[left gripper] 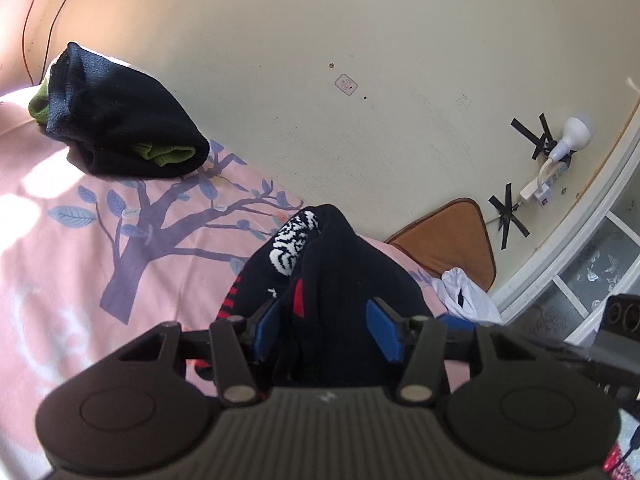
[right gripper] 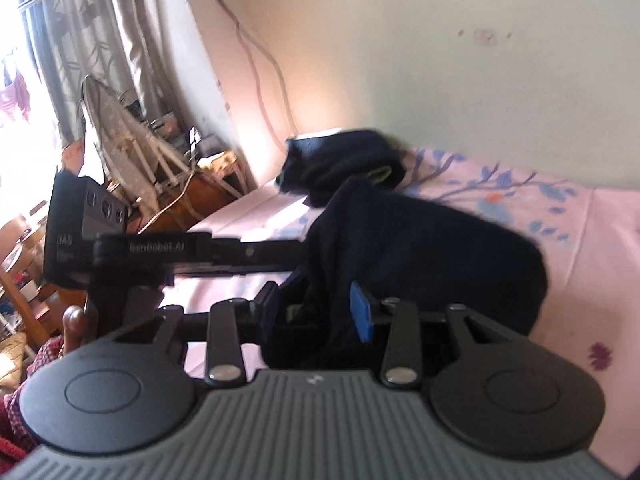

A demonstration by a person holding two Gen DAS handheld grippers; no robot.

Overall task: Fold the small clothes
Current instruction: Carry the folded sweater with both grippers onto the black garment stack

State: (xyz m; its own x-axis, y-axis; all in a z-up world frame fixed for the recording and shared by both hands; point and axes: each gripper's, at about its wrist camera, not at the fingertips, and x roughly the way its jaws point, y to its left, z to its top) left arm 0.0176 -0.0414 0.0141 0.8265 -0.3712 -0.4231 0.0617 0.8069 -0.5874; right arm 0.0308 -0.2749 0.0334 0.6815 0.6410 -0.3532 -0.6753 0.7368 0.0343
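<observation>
A bed with a pink sheet (left gripper: 60,264) printed with a purple tree runs along a cream wall (left gripper: 320,60). On it lies a black garment (left gripper: 340,264) with a white pattern and red marks, bunched into a ridge whose long axis runs away from the left gripper (left gripper: 328,330) toward the wall. The left jaws stand partly open, the cloth between the blue pads, which do not visibly press it. The right gripper (right gripper: 318,312) also has partly open jaws straddling the dark cloth; blur hides whether they pinch it. Only the left view shows the brown cushion (left gripper: 448,236) and white cloth (left gripper: 468,292) at the bed's end. Only the right view shows the curtain (right gripper: 80,40) and the cluttered bedside. A folded black pile (left gripper: 120,120) with green edging sits near the wall, well apart, with bare sheet between.
</observation>
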